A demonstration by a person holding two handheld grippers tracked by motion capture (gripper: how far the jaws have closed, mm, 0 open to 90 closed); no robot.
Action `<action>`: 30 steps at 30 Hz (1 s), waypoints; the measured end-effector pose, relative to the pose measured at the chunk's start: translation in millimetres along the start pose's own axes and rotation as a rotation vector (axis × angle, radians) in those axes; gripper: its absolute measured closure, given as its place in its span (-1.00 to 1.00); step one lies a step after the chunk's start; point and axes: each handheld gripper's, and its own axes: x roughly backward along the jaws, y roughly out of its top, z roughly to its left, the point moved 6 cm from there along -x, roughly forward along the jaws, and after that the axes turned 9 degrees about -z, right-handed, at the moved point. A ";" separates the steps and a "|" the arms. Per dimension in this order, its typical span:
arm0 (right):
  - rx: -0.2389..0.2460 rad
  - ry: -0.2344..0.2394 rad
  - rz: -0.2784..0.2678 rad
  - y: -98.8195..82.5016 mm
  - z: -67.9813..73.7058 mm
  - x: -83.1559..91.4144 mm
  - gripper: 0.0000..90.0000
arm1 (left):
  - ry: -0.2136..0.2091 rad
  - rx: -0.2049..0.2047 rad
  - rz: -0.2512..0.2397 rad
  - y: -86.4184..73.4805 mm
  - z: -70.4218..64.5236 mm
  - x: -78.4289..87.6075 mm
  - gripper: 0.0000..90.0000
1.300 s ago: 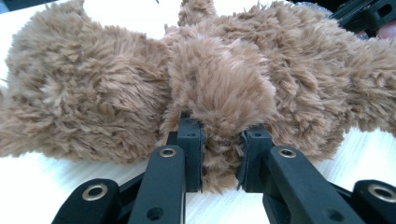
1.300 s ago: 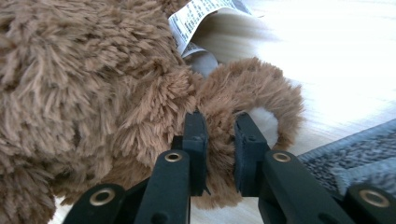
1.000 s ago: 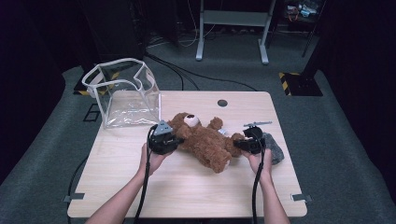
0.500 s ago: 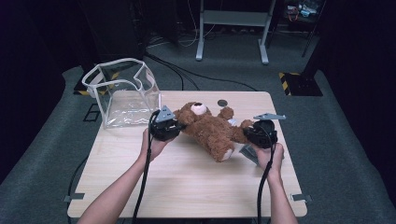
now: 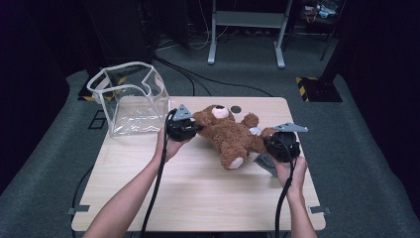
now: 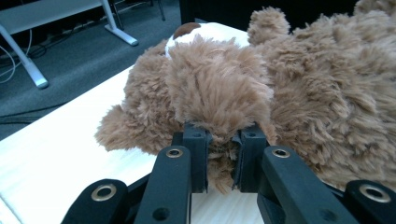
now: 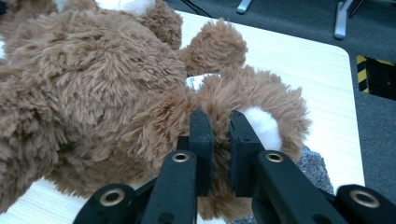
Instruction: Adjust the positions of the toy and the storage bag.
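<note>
high view: table (image 5: 198, 198) carries a clear bag (image 5: 131, 101) at its far left corner, open mouth up. bear (image 5: 230, 134) lies across the table's middle-right, head toward the bag, well apart from its mouth. a grey cloth (image 5: 265, 162) lies under the bear's foot end, beside the right hand.

left gripper (image 5: 182, 128) is clamped on a tuft at the bear's head end; in the left gripper view the jaws pinch fur (image 6: 219, 140) with only a thin fold between them. right gripper (image 5: 282, 146) is clamped on a leg; in the right gripper view the jaws squeeze the leg (image 7: 219, 126) just beside the white foot pad (image 7: 264, 126).

judgement: the step in hand is lifting the bear toward the bag. both grips hold soft pile, not firm stuffing, so slip is the main risk. advice: raise both ends evenly, keep the body taut between the grippers, carry it head first over the bag's rim, and lower before releasing. watch that the cloth does not drag along.
</note>
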 end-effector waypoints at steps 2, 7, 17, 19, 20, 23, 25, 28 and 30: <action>0.009 -0.003 -0.002 -2.8 5.2 2.5 0.84 | -0.004 0.002 0.016 -2.5 1.9 -2.1 0.75; 0.019 -0.015 0.003 -10.2 15.9 5.4 0.84 | -0.007 0.008 0.049 -9.7 5.7 -9.2 0.75; 0.034 0.039 0.043 -42.4 47.9 3.1 0.83 | 0.001 0.042 0.113 -29.4 13.9 -19.7 0.73; 0.018 0.055 0.050 -49.2 52.8 0.3 0.83 | 0.005 0.064 0.126 -39.4 14.8 -22.6 0.73; 0.018 0.055 0.050 -49.2 52.8 0.3 0.83 | 0.005 0.064 0.126 -39.4 14.8 -22.6 0.72; -0.006 0.096 0.065 -60.5 57.8 -4.0 0.81 | 0.008 0.115 0.128 -50.2 17.3 -24.0 0.71; -0.039 0.137 0.081 -70.4 62.1 -7.7 0.78 | 0.007 0.143 0.131 -55.9 19.7 -23.6 0.68; -0.049 0.152 0.096 -76.1 63.6 -10.8 0.76 | 0.007 0.211 0.128 -64.2 22.3 -21.9 0.64; -0.044 0.155 0.095 -78.0 66.2 -13.3 0.75 | 0.044 0.238 0.132 -65.6 26.7 -18.4 0.37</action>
